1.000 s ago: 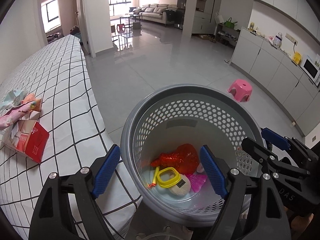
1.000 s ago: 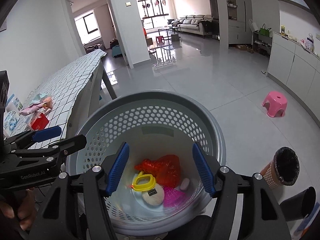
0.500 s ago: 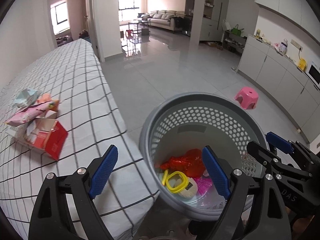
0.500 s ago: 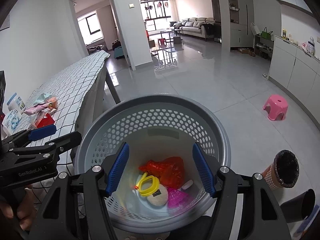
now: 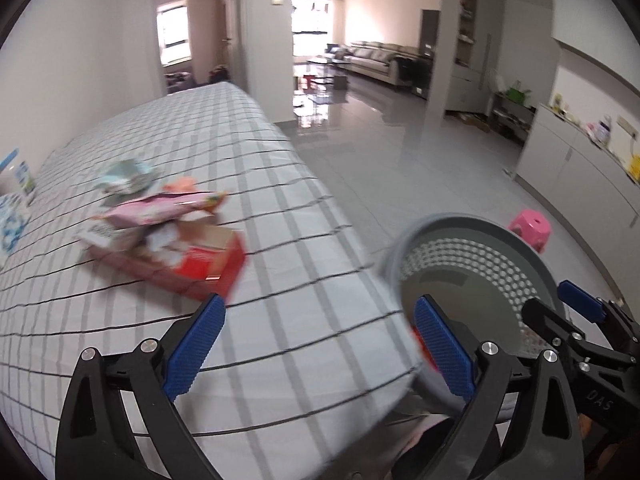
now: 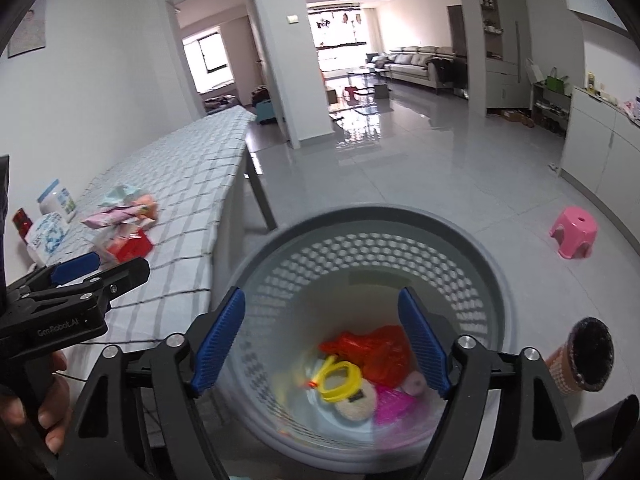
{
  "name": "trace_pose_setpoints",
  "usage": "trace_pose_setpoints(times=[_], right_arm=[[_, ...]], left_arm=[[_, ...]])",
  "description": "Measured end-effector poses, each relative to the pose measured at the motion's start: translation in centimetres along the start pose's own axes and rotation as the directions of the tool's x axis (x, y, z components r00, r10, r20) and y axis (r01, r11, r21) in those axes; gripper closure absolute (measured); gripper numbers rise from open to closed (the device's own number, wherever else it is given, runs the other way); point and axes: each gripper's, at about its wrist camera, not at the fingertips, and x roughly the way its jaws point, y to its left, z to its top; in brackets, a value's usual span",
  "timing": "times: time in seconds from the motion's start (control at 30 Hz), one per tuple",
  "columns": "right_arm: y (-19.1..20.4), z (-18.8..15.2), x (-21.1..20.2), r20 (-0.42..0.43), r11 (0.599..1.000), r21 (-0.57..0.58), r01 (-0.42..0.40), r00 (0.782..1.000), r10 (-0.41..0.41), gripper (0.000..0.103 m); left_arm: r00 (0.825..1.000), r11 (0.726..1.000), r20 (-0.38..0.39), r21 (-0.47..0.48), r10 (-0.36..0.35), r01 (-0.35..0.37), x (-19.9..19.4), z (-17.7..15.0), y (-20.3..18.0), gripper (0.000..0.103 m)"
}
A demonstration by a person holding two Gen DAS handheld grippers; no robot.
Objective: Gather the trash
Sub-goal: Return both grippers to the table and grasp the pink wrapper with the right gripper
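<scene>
Table [image 5: 280, 208] with checked cloth fills the left wrist view, trash pile sitting on it well back from the edge. Grey perforated basket [image 6: 500, 280] stands on the floor just beside the table edge, likely so trash can go straight from cloth to basket; already holds a red bag [image 6: 372, 352], yellow ring [image 6: 338, 376], pink scrap. Pile: red carton [image 5: 208, 264] torn open, pink wrapper [image 5: 160, 208] lying on top, pale wrapper behind (print too blurred to read). Left gripper [image 5: 316, 344] over the cloth, jaws wide, nothing between, pointed at the carton, probably next pick. Right gripper [image 6: 320, 344] hovers above the basket, jaws wide, empty. Writing: "GenRobot.AI" on the left gripper body in the right view, "DAS" on the right gripper's body in the left view.
</scene>
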Motion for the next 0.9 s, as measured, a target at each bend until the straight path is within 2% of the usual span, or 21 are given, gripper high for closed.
trace_pose_setpoints(times=[0.27,0.53,0.7,0.9], right_arm=[[6.8,2.2,2.5,0.015,0.987,-0.101,-0.128,0.991,0.130,0.025],[14.9,4.3,5.6,-0.016,0.943,-0.242,-0.226,0.973,0.229,0.025],[19.5,5.2,7.2,-0.040,0.911,-0.319,-0.262,0.964,0.263,0.025],[23.2,6.0,9.2,-0.071,0.883,-0.390,-0.263,0.964,0.255,0.025]], left_arm=[[0.988,0.983,0.009,-0.105,0.151,-0.149,-1.5,-0.3,7.6,0.007],[0.960,0.936,-0.010,-0.218,0.280,-0.275,-2.6,-1.3,15.4,0.007],[0.950,0.913,-0.033,-0.266,0.311,-0.309,-2.8,-2.0,18.8,0.007],[0.945,0.902,-0.044,-0.287,0.323,-0.321,-3.0,-2.7,20.8,0.007]])
